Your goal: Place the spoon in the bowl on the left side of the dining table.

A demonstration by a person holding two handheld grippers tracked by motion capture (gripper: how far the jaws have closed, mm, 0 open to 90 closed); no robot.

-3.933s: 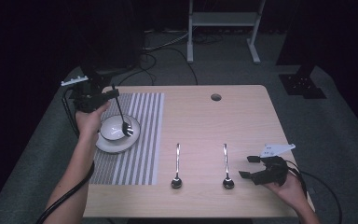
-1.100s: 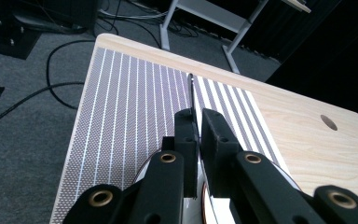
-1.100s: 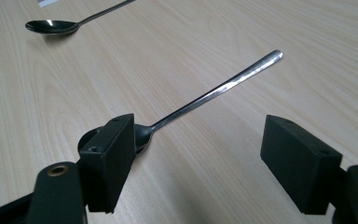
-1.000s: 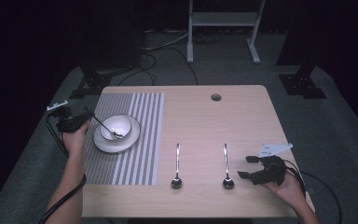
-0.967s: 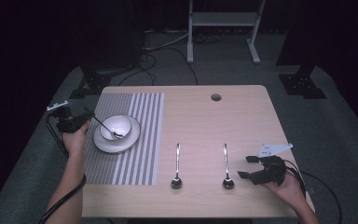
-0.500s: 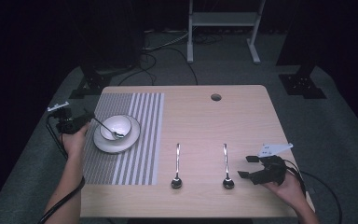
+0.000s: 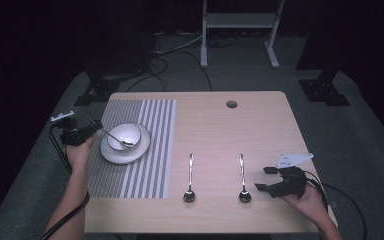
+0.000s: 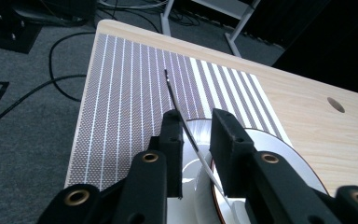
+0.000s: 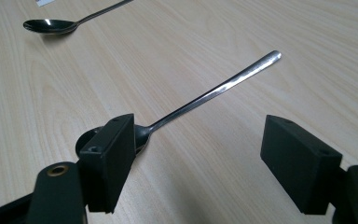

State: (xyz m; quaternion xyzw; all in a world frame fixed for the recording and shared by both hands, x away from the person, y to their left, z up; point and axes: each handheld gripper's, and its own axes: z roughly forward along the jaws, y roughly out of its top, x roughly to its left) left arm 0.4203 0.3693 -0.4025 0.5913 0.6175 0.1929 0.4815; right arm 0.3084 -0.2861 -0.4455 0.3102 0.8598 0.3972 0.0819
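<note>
A white bowl (image 7: 128,132) sits on a white plate (image 7: 111,156) on the striped mat (image 7: 152,150). A spoon (image 7: 116,138) lies in the bowl with its handle pointing left. That thin handle (image 8: 182,119) passes between the jaws of my left gripper (image 7: 96,125) (image 8: 196,123), which have just been opening. A gap shows beside the handle and the pads do not press on it. Two more spoons (image 7: 190,175) (image 7: 242,175) lie on the bare wood. My right gripper (image 7: 263,179) (image 9: 200,135) stands wide open just right of the nearer spoon (image 9: 214,91), low over the table.
The table (image 7: 260,130) has a round hole (image 7: 231,104) near its far edge. Cables and a metal stand (image 7: 240,20) are on the floor behind it. The left hand hangs past the table's left edge. The other spoon (image 9: 65,23) lies farther off in the right gripper view.
Some seconds ago the left gripper held the spoon up over the bowl. It now sits left of the plate with the spoon resting in the bowl. The right gripper has not moved.
</note>
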